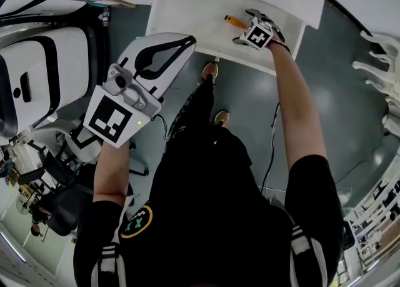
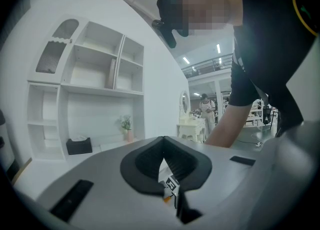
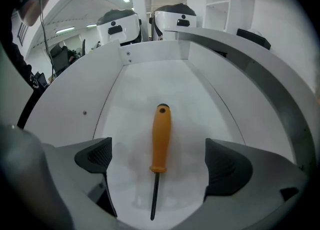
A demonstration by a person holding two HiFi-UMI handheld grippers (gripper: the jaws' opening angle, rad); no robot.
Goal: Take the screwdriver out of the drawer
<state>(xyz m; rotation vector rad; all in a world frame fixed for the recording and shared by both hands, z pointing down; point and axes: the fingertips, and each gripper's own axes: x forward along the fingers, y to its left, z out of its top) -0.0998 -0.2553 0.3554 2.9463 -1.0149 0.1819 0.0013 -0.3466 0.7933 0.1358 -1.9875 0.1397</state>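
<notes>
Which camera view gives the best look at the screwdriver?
Right gripper view: the whole screwdriver lies on the drawer floor between the open jaws. Head view shows only its orange handle end; left gripper view, nothing clear.

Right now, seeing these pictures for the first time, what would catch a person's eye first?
The orange-handled screwdriver lies alone in the white drawer, between the wide-open jaws of the right gripper. The left gripper, jaws together and empty, hangs away from the drawer.

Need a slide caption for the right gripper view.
Right gripper, jaws open, poised over the orange-handled screwdriver lying in the white drawer.
</notes>
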